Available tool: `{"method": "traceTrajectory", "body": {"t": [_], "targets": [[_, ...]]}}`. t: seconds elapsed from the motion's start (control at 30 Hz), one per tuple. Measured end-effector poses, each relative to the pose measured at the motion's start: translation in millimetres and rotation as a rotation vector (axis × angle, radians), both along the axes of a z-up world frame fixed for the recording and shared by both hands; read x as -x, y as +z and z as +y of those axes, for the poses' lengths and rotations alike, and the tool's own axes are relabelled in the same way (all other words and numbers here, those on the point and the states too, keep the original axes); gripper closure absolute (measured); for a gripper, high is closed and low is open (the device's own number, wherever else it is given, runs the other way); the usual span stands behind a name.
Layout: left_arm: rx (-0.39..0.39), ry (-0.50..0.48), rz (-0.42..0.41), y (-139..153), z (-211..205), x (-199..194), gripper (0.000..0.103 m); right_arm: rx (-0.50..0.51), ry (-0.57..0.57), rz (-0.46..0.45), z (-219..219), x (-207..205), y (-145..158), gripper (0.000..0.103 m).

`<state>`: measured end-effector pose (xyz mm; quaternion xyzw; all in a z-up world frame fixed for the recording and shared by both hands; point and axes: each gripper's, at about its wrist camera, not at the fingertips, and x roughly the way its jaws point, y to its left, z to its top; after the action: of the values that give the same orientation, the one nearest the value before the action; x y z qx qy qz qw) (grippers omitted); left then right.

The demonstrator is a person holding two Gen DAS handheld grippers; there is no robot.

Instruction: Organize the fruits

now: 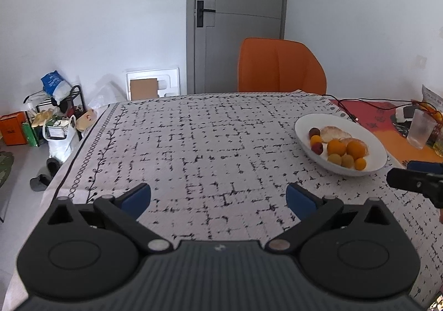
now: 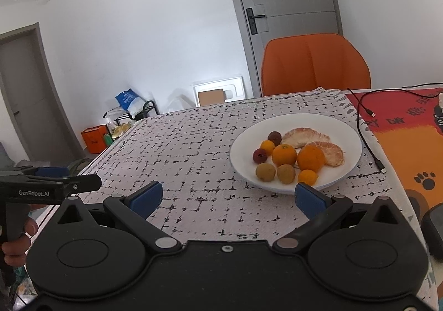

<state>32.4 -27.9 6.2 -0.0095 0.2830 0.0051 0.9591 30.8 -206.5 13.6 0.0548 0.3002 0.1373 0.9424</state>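
Observation:
A white plate point(image 2: 351, 133) point(image 1: 304, 124) on the patterned tablecloth holds oranges point(image 2: 310, 158), small yellow-green fruits point(image 2: 265, 171), dark red fruits point(image 2: 259, 155) and peeled citrus segments point(image 2: 299, 136). My right gripper point(image 2: 228, 197) is open and empty, low over the cloth just in front of the plate. My left gripper point(image 1: 218, 198) is open and empty over the bare cloth, left of the plate. The left gripper also shows at the left edge of the right wrist view point(image 2: 66, 180); the right gripper shows at the right edge of the left wrist view point(image 1: 415, 175).
An orange chair point(image 2: 315, 64) stands behind the table. A black cable point(image 2: 368, 139) runs beside the plate onto a red-orange mat point(image 2: 409, 139). A clear glass point(image 1: 420, 128) stands far right. Bags and a rack point(image 1: 55, 117) sit on the floor at left.

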Motion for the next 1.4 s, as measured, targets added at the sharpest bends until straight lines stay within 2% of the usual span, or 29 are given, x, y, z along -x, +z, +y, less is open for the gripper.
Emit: {"method": "traceTrajectory", "body": {"t": [0.6,1.4], "targets": [[-0.004,0.023,0.000,-0.5,9.8,25.6,0.000,0.016,0.024,-0.008,7.9,25.2,9.0,0.000],[-0.012,0.024,-0.009,2.5,10.0,30.6,0.000,0.011,0.033,-0.005,7.2,26.9,7.9,0.000]]}}
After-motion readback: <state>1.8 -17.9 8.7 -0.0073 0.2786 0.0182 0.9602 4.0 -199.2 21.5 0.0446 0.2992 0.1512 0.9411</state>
